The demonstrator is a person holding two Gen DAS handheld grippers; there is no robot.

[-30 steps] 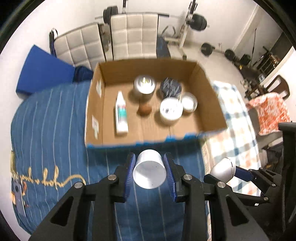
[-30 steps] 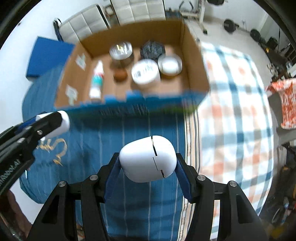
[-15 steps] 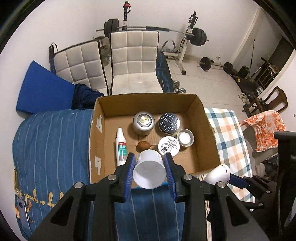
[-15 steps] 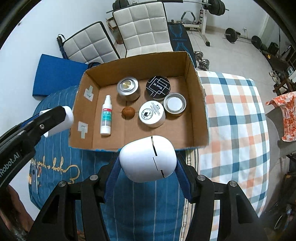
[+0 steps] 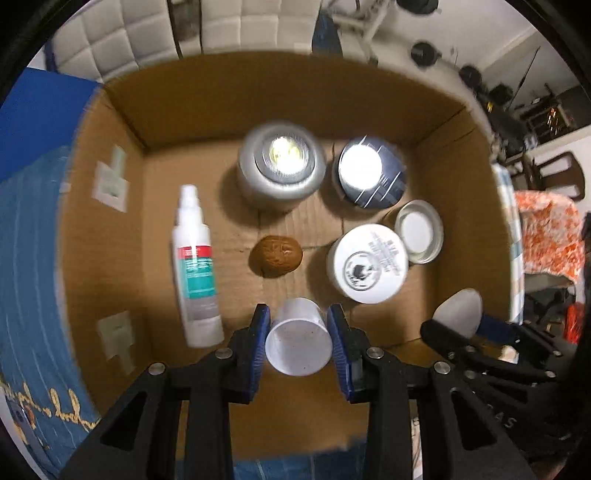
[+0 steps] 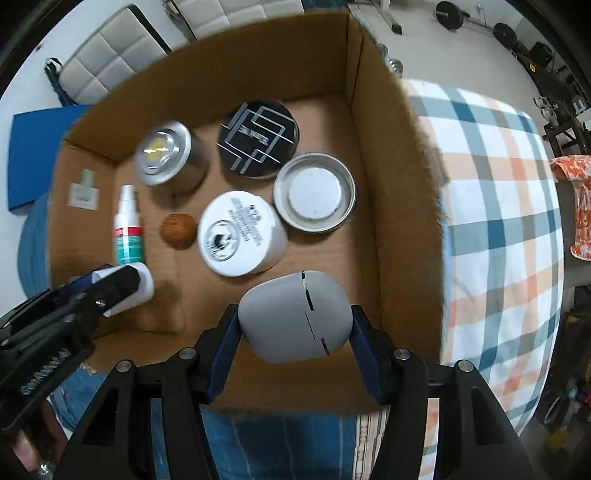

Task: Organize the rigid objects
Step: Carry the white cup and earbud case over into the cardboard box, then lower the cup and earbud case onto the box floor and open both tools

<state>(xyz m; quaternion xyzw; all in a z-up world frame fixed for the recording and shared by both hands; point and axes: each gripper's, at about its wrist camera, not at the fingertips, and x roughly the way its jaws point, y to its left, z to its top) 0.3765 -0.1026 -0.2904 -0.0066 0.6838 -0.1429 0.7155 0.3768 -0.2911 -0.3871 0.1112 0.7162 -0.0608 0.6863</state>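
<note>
My left gripper (image 5: 297,341) is shut on a small white plastic cup (image 5: 297,338), held inside the open cardboard box (image 5: 476,192) near its front wall. It also shows in the right wrist view (image 6: 123,286). My right gripper (image 6: 295,325) is shut on a white rounded case (image 6: 295,314), over the box's front right part; the case shows in the left wrist view (image 5: 458,312). In the box lie a spray bottle (image 5: 194,262), a walnut (image 5: 276,255), a silver tin (image 5: 279,170), a dark round tin (image 5: 369,177), a white jar (image 5: 367,264) and an open metal lid (image 5: 419,230).
The box stands on a bed with a blue striped cover (image 6: 280,443) and a checked blanket (image 6: 502,206) to the right. White padded chairs (image 5: 221,26) and gym weights (image 6: 452,14) stand behind. A blue mat (image 6: 33,147) lies at the far left.
Both grippers have moved forward and down from above the bed into the box, still holding the cup and the case. The box contents have not moved.
</note>
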